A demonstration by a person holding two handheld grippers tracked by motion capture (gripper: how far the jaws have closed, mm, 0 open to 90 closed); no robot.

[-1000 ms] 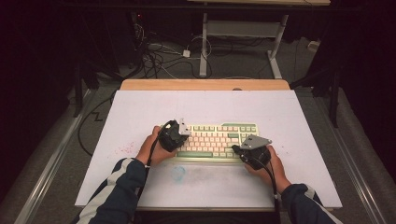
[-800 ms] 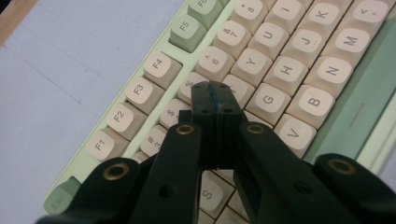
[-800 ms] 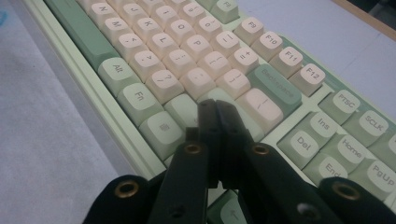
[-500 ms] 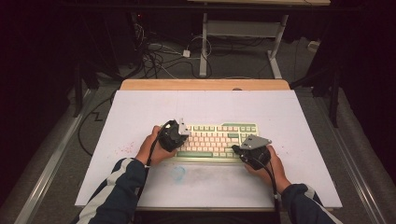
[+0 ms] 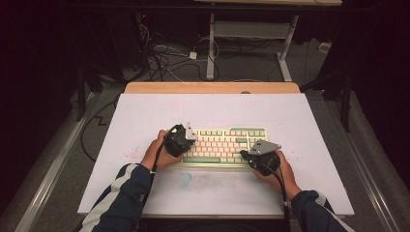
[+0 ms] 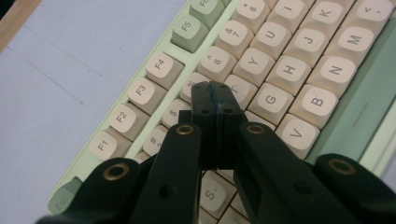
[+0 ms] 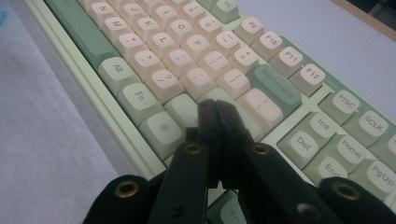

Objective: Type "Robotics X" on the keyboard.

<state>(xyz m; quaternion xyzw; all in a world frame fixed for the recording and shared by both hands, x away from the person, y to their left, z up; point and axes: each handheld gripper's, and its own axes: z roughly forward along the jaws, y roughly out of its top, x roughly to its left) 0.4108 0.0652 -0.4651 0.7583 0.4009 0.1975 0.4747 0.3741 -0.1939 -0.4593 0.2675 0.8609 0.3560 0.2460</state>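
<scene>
A pale green keyboard (image 5: 227,145) with cream keys lies on the white mat near the table's front. My left gripper (image 5: 180,139) is over its left end. In the left gripper view its jaws (image 6: 215,93) are pressed together with nothing between them, tips just above the number and letter rows near the 5 key. My right gripper (image 5: 261,155) is at the keyboard's right end. In the right gripper view it (image 7: 215,108) is shut and empty, hovering over the green keys below Backspace (image 7: 275,85).
A white mat (image 5: 145,121) covers the wooden table (image 5: 212,87). A faint blue smudge (image 5: 184,179) marks the mat in front of the keyboard. Cables (image 5: 164,53) and a desk frame (image 5: 251,34) stand on the floor beyond the far edge.
</scene>
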